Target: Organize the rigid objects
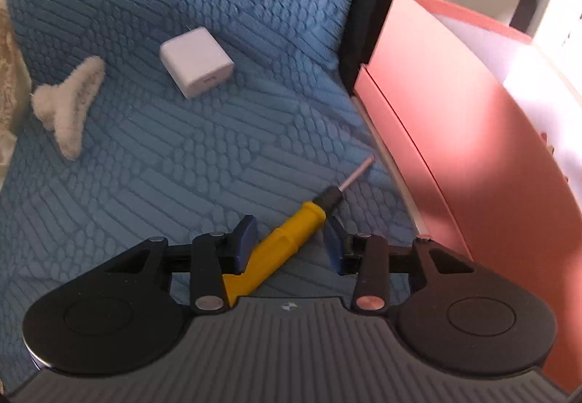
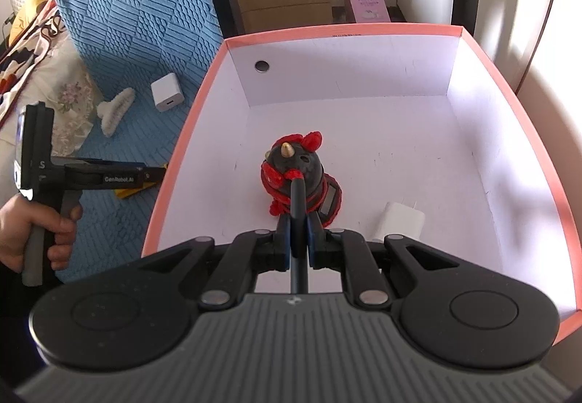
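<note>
A yellow-handled screwdriver (image 1: 276,246) lies on the blue textured cover (image 1: 182,166), its tip toward the pink box (image 1: 454,148). My left gripper (image 1: 291,239) is open, its blue pads on either side of the handle. My right gripper (image 2: 299,232) is shut on a thin dark pen-like rod (image 2: 298,221) and holds it over the pink-rimmed white box (image 2: 363,30). Below it in the box sit a black and red figurine (image 2: 294,174) and a white charger (image 2: 400,221). Another white charger (image 1: 196,61) and a cream hair claw (image 1: 71,104) lie on the cover.
The box stands right of the blue cover, against a dark frame (image 1: 367,3). A floral cushion (image 2: 72,112) and patterned bedding (image 2: 29,39) lie at the left. The left gripper's handle and hand (image 2: 43,217) show in the right wrist view. A pink carton (image 2: 365,1) stands behind the box.
</note>
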